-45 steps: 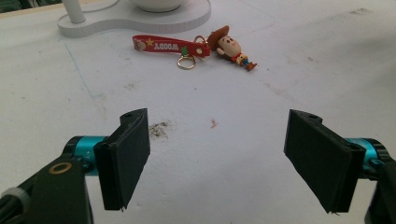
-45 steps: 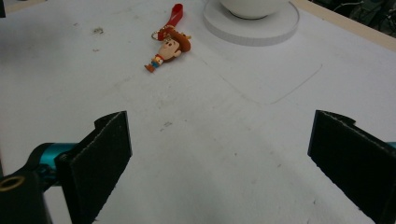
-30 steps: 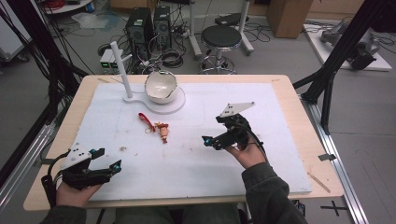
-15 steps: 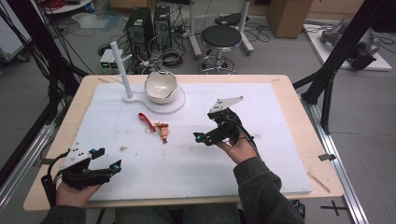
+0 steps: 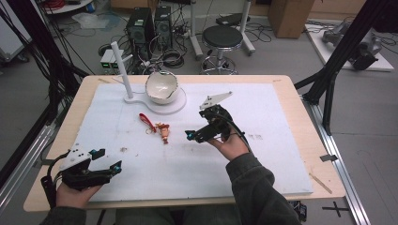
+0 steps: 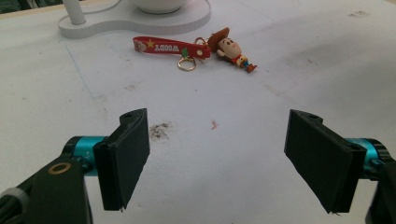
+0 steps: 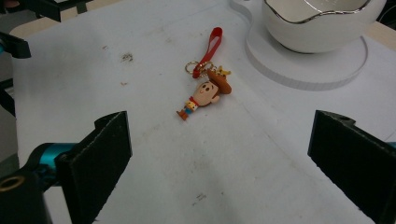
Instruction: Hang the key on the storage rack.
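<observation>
A keychain lies on the white mat (image 5: 263, 154): a small cowboy figure (image 5: 164, 131) (image 6: 231, 49) (image 7: 208, 95) on a ring with a red strap (image 5: 147, 122) (image 6: 161, 47) (image 7: 210, 44). My right gripper (image 5: 197, 130) (image 7: 222, 126) hovers just right of the figure, open and empty, its jaws pointing at it. My left gripper (image 5: 109, 159) (image 6: 217, 126) rests near the table's front left corner, also open and empty, well short of the keychain.
A white bowl (image 5: 161, 87) (image 7: 317, 23) sits on a flat white stand base (image 5: 176, 105) (image 6: 140, 21) with an upright post (image 5: 121, 68), just behind the keychain. Wooden table edge (image 5: 324, 154) frames the mat. A stool and computer gear stand beyond the table.
My right gripper has moved left and slightly toward the keychain, staying open. The left gripper and the keychain have stayed put.
</observation>
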The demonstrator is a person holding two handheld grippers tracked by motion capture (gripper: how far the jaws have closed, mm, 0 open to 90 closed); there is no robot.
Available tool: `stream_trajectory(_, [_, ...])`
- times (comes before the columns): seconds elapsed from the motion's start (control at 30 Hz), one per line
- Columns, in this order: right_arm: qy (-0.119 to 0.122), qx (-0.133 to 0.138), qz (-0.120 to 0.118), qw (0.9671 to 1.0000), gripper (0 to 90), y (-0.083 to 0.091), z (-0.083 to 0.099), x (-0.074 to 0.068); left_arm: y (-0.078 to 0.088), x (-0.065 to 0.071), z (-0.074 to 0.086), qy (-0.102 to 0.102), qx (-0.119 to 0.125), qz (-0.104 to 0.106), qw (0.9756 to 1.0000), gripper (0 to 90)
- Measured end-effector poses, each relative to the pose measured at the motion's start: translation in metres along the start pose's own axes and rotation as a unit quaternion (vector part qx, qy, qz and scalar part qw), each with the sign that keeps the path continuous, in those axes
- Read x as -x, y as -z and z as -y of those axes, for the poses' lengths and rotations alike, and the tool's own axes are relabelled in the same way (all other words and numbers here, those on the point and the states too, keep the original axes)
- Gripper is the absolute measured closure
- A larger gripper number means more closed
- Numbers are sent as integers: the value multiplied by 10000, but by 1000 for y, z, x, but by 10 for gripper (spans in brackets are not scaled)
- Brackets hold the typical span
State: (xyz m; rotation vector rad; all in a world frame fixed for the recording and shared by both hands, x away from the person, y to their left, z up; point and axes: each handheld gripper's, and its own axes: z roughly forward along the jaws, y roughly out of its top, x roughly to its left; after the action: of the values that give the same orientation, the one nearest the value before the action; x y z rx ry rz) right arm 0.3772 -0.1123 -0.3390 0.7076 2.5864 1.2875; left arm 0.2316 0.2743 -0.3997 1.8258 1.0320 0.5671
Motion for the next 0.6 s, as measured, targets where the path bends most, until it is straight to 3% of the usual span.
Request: stream_trajectory(0.6, [-28, -189, -23, 9998, 53, -29, -26, 1, 0, -1, 1, 20, 9, 6, 10000, 228])
